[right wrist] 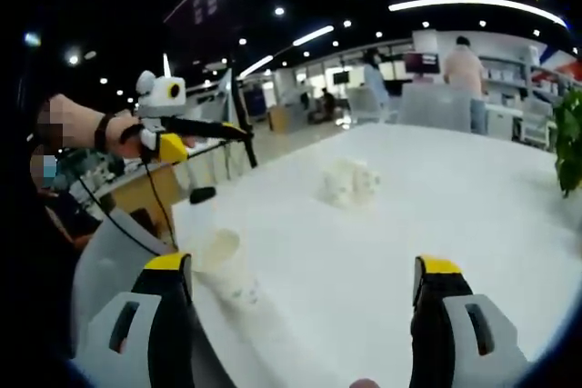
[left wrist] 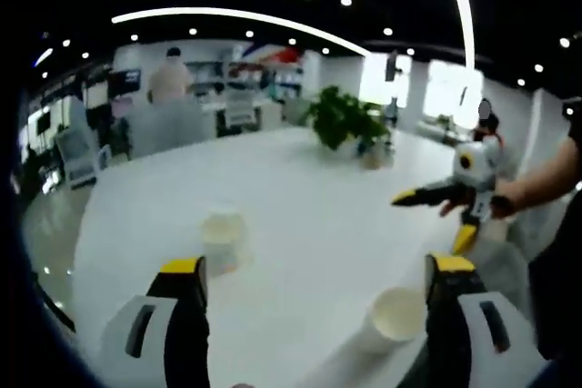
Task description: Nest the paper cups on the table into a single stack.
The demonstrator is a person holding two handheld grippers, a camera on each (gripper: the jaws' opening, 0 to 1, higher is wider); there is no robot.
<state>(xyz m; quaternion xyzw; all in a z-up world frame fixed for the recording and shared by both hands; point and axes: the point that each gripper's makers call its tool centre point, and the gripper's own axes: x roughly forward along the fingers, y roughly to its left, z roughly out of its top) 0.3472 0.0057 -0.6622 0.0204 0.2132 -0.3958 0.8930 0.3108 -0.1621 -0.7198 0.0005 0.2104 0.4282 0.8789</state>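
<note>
Two paper cups sat apart on the white surface point(left wrist: 300, 188): an upright cup point(left wrist: 222, 238) mid-surface, a tipped cup point(left wrist: 393, 315) near its edge. Left gripper point(left wrist: 318, 281) and right gripper point(right wrist: 305, 281) hovered, jaws wide, empty. Light, crushable; I'd pinch the rim gently.

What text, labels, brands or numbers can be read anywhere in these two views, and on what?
None can be read.
Paper cup near the left hand-held gripper: no legible print.
Paper cup further out on the white table: too blurred.
Faint pattern on the tipped cup in the right gripper view: unreadable.
Background screens: too small.
</note>
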